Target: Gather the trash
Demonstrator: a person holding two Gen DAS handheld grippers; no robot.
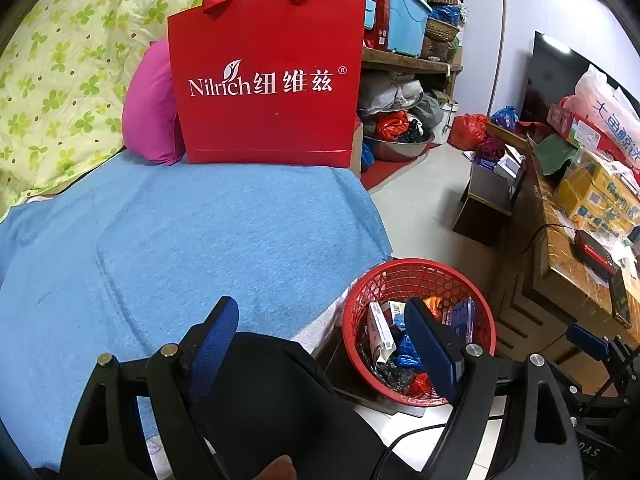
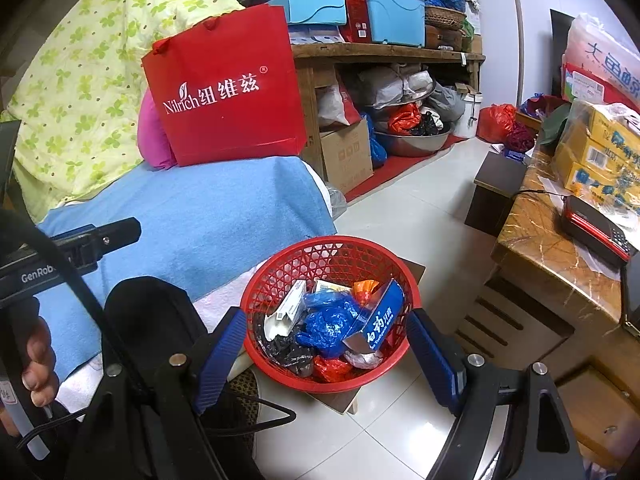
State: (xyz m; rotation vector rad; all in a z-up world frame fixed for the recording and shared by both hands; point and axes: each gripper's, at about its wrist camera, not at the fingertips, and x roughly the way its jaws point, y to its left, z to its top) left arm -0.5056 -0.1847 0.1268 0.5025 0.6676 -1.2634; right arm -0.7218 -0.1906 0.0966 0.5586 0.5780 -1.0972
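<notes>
A red mesh basket (image 1: 486, 312) (image 2: 280, 272) stands on a low stool on the floor beside the bed. It holds trash: a blue toothpaste box (image 2: 378, 316), a blue plastic bag (image 2: 328, 322), a white carton (image 2: 288, 310), and black and red wrappers. My left gripper (image 1: 320, 322) is open and empty, over the bed edge to the left of the basket. My right gripper (image 2: 326, 334) is open and empty, its fingers on either side of the basket. The left gripper also shows in the right wrist view (image 2: 120, 230).
A blue towel (image 1: 180, 232) covers the bed. A red paper gift bag (image 1: 268, 80) (image 2: 228, 88) stands at its far end against a pink cushion (image 1: 150, 104). A cluttered wooden table (image 2: 560, 240) is on the right. Shelves with boxes (image 2: 392, 8) stand behind.
</notes>
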